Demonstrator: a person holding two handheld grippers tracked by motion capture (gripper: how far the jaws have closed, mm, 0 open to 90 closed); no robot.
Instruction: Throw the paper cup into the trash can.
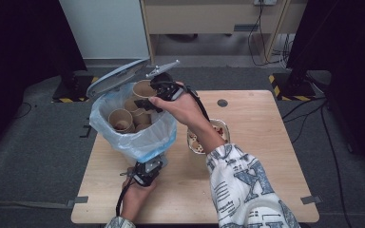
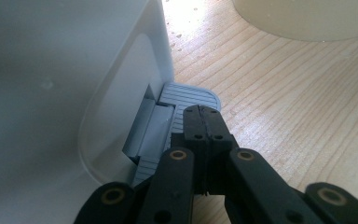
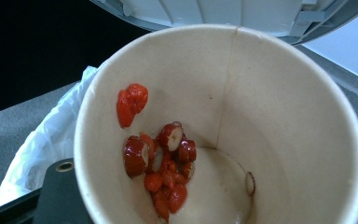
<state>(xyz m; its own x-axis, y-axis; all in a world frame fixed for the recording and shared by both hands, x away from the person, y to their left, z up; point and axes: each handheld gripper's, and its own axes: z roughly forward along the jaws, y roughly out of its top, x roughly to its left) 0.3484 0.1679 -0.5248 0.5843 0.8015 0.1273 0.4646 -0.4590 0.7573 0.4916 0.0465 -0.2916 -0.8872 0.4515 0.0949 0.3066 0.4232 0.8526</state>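
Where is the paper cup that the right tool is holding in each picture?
High view: the held paper cup is upper left of centre, over the open bin, at the right tool.
Left gripper view: not in it.
Right gripper view: the cup takes up the middle, with red bits inside.
Shared landmark: the grey bin lid behind the cup.

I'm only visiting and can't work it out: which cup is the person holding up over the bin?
Find the white bin with the blue liner at the table's left. The right gripper holds one paper cup above its mouth, under the raised lid. Unlike the cups inside, it is held aloft with red fruit scraps inside.
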